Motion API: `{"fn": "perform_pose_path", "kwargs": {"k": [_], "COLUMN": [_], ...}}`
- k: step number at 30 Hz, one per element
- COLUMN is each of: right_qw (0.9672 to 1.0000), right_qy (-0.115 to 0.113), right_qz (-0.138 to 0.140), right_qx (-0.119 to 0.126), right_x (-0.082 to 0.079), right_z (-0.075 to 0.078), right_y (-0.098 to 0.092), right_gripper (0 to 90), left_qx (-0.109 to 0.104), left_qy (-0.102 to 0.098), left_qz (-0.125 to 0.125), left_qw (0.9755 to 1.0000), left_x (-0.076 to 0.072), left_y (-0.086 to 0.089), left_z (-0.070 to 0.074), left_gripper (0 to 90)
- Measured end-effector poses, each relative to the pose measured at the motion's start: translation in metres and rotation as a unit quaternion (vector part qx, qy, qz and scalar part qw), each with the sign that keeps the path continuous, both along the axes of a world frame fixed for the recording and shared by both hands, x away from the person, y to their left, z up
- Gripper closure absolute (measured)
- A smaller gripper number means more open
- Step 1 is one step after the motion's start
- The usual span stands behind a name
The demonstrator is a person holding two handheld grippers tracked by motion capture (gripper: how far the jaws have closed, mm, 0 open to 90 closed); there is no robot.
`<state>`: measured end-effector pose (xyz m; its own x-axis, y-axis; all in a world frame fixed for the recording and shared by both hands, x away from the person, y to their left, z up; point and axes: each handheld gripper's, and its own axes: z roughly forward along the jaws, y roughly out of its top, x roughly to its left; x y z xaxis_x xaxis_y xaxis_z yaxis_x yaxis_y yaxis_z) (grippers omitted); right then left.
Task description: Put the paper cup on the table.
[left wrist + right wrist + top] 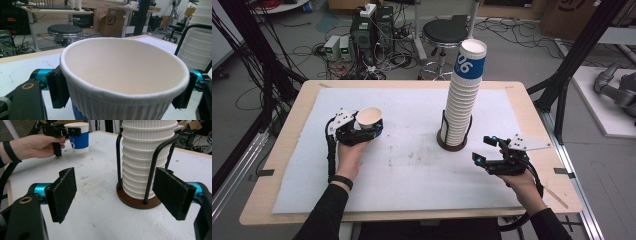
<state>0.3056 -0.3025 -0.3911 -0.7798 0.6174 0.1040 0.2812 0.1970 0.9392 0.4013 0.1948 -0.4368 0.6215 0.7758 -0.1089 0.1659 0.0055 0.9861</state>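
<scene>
I have one white ribbed paper cup with a blue band (370, 121) pinched in my left gripper (362, 129) fingers, held over the bench (412, 165), apart from the tall cup stack (462, 100). My right gripper (486, 150) fingers are spread, empty. Setting down remains.

In the left gripper view the paper cup (125, 75) was cut off below; the cup stack (147, 157) lost its top in the right gripper view.

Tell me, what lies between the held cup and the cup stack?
Nothing: in the high view, bare white mat separates the cup from the stack.
</scene>
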Motion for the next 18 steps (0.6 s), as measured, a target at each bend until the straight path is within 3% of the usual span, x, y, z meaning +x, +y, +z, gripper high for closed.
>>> {"fn": "perform_pose_path", "kwargs": {"k": [12, 18], "right_qw": [1.0, 1.0], "right_qy": [0.001, 0.0], "right_qz": [0.002, 0.002], "right_qx": [0.0, 0.001], "right_x": [0.001, 0.0009], "right_z": [-0.0011, -0.001], "right_y": [0.0004, 0.0004], "right_gripper": [20.0, 20.0], "left_qx": [0.016, 0.036], "left_qy": [0.019, 0.036], "left_qz": [0.01, 0.011], "left_qw": [0.9996, 0.9986], "left_x": [0.0072, 0.0074], "left_y": [-0.0021, -0.0037], "left_z": [-0.0071, -0.0092], "left_gripper": [20.5, 19.9]}}
